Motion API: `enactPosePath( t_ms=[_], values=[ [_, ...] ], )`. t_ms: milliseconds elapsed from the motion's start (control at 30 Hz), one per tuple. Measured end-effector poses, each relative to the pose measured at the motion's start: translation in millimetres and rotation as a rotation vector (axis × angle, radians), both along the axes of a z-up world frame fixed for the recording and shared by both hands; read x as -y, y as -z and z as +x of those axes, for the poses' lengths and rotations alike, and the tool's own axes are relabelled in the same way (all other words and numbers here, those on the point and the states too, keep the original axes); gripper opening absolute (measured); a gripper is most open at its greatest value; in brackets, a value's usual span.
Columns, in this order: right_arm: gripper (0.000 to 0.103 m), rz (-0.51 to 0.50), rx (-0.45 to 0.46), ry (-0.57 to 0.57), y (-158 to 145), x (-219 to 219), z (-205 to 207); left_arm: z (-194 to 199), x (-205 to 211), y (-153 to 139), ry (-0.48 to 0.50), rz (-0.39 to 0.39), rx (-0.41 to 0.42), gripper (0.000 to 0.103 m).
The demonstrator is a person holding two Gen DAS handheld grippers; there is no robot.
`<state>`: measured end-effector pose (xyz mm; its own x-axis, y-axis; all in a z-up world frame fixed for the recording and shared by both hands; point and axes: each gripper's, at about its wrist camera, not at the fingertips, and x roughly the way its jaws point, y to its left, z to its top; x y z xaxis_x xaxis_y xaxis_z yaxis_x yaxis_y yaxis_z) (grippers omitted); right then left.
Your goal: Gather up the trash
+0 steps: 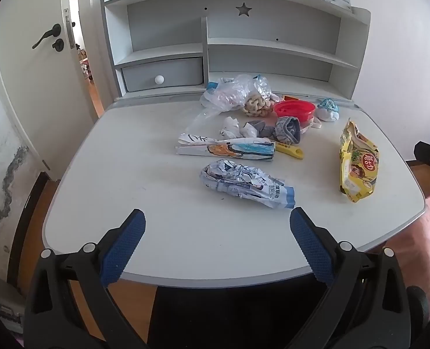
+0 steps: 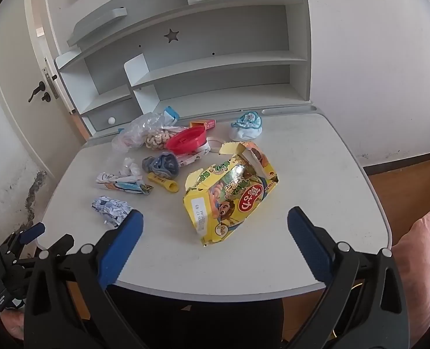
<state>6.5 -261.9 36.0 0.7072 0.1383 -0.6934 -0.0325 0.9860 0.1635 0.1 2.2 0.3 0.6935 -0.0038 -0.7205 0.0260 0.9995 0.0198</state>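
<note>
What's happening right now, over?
Left gripper and right gripper open, empty, above desk's near edge. Yellow snack box, crumpled blue wrapper untouched. Nothing blocking either.

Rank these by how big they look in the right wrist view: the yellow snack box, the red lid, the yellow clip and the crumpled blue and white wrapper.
Largest to smallest, as seen:
1. yellow snack box, though it lies nearest the camera
2. red lid
3. crumpled blue and white wrapper, partly hidden behind a gripper finger, so its place against the lid is unsure
4. yellow clip
</note>
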Motion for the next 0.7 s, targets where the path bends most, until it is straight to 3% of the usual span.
enactPosePath(
  t_ms=[700],
  values=[
    [0.096, 0.002, 0.003, -0.002, -0.8, -4.7, -2.8, -1.3, 0.1, -2.0, 0.006, -0.005, 0.001, 0.097]
  ],
)
